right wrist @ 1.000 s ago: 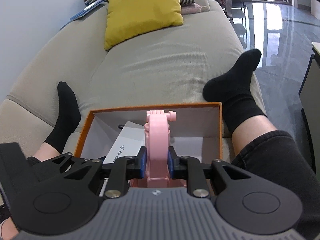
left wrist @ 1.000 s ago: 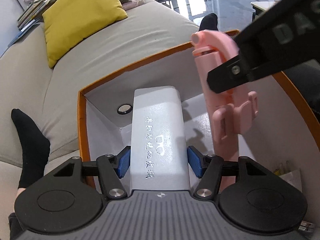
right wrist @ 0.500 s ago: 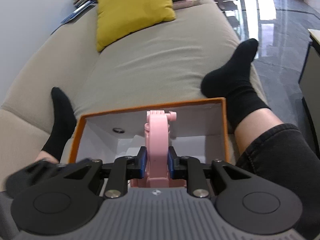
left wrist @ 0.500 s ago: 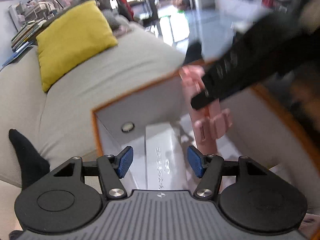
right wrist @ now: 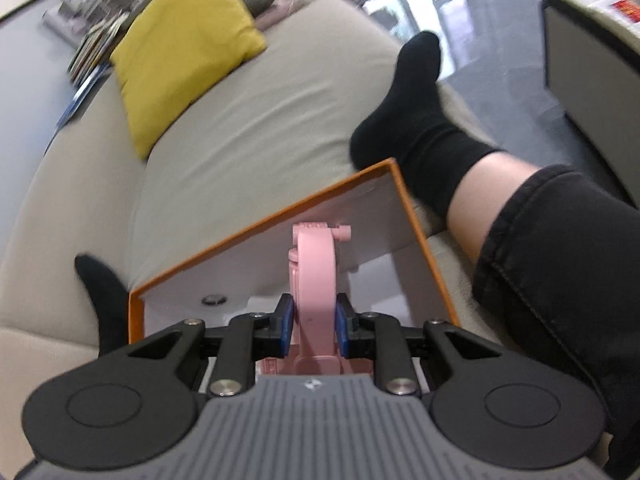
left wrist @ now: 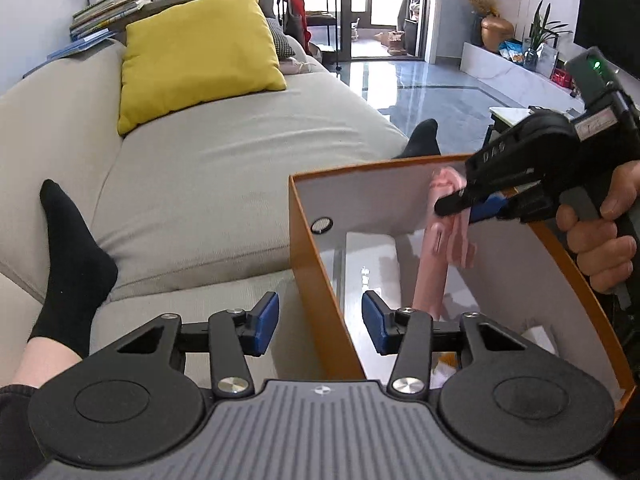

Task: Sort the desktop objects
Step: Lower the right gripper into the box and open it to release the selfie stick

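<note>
Since one second ago the left tongs (left wrist: 319,322) have let go of the white case (left wrist: 372,276) and drawn back up and to the left; the case now lies flat on the floor of the orange box (left wrist: 320,280), which sits on the sofa (left wrist: 224,184). Their jaws are closing with nothing between them, straddling the box's left wall at 6 o'clock in the left view. This indicates that placing the case is complete. The right tongs (right wrist: 313,330) are clamped on the pink holder (right wrist: 314,276), held upright over the box interior at 6 o'clock in the right view; in the left view it appears at 3 o'clock, its lower end close to the box floor. Contact with the floor cannot be confirmed. Judged from this, release of the holder is the step in hand. Count: one box, one white case, one pink holder, one round hole (left wrist: 321,224) in the far wall, one yellow cushion (left wrist: 200,56), two pairs of tongs.
</note>
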A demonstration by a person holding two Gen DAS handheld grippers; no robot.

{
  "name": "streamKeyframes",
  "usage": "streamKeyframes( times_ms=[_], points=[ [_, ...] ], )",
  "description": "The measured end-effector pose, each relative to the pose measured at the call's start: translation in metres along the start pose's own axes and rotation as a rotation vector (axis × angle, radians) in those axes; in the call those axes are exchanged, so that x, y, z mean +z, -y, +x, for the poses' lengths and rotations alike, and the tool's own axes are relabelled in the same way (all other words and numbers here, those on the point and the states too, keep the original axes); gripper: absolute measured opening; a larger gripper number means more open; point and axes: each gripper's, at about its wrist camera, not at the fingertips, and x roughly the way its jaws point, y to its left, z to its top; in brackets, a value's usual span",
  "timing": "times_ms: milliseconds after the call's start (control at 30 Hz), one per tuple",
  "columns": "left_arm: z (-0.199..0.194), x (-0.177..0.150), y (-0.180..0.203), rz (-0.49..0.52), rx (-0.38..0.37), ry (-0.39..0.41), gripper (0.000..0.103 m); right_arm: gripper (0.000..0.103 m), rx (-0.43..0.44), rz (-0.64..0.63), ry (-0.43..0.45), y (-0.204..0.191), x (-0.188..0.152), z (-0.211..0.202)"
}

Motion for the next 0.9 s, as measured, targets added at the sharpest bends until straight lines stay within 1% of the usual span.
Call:
streamKeyframes(
  times_ms=[67,133,233,333,433,533,633,700,767,900],
  points=[
    [0.001,-0.002,-0.003,-0.002,-0.007,-0.004,0.052,0.023,-0.018,0.003,0.036,-0.002,-0.004,-0.003],
    [0.004,-0.002,-0.005,-0.001,-0.01,-0.01,0.043,0.023,-0.035,0.002,0.062,-0.006,-0.009,-0.005],
    [0.003,-0.005,-0.007,-0.004,-0.028,-0.01,0.039,0.023,-0.039,0.004,0.067,-0.008,-0.011,-0.003],
    [0.004,-0.009,-0.008,-0.018,-0.05,-0.01,0.038,0.024,-0.001,0.015,0.01,-0.008,-0.012,0.004],
    [0.006,-0.01,-0.01,-0.027,-0.049,-0.011,0.037,0.024,0.011,0.013,-0.026,-0.01,-0.015,0.015],
    [0.004,-0.011,-0.012,-0.036,-0.055,-0.008,0.036,0.023,-0.014,0.026,-0.036,-0.008,-0.013,0.02],
    [0.002,-0.013,-0.013,-0.043,-0.059,-0.005,0.036,0.023,-0.067,0.027,-0.06,-0.003,-0.009,0.024],
    [0.002,-0.012,-0.014,-0.047,-0.064,-0.001,0.036,0.023,-0.066,0.037,-0.081,0.001,-0.005,0.031],
    [0.004,-0.012,-0.013,-0.047,-0.057,-0.001,0.036,0.023,-0.061,0.013,-0.103,-0.002,-0.003,0.039],
    [0.003,-0.012,-0.014,-0.057,-0.056,-0.003,0.035,0.024,-0.126,-0.019,-0.136,-0.009,-0.002,0.054]
  ],
)
